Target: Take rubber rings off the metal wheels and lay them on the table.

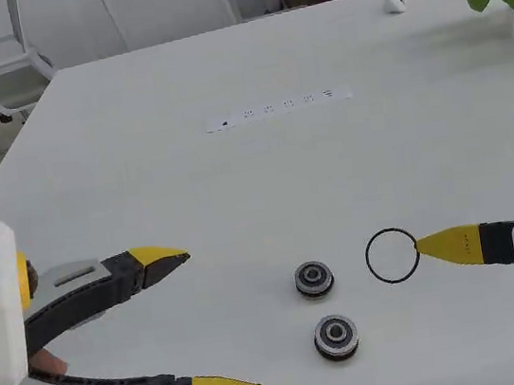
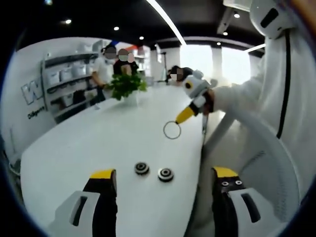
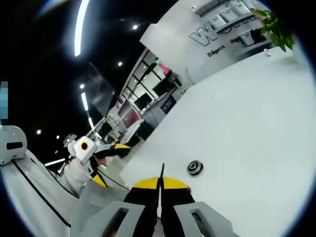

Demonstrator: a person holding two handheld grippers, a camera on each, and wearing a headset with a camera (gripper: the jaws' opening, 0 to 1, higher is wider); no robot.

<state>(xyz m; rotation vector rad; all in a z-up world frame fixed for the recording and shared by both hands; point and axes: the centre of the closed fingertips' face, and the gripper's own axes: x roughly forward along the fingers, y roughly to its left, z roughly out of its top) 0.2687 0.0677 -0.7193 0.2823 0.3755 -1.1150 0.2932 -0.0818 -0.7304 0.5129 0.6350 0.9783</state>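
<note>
head view: the right gripper (image 1: 420, 246) has its jaws pinched on a black rubber ring (image 1: 368, 259) at their tip. the left gripper (image 1: 210, 323) has its jaws wide apart, with 2 metal wheels (image 1: 313, 278) on the table (image 1: 237, 186) just past their tips.

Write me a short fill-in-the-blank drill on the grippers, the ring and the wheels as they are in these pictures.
1. The right gripper is ____ on the rubber ring.
2. The jaws of the left gripper stand ____ and hold nothing.
3. ____ metal wheels rest on the white table, between the grippers.
4. The colour of the pinched ring is ____.

Missing words: shut; open; Two; black.
</note>
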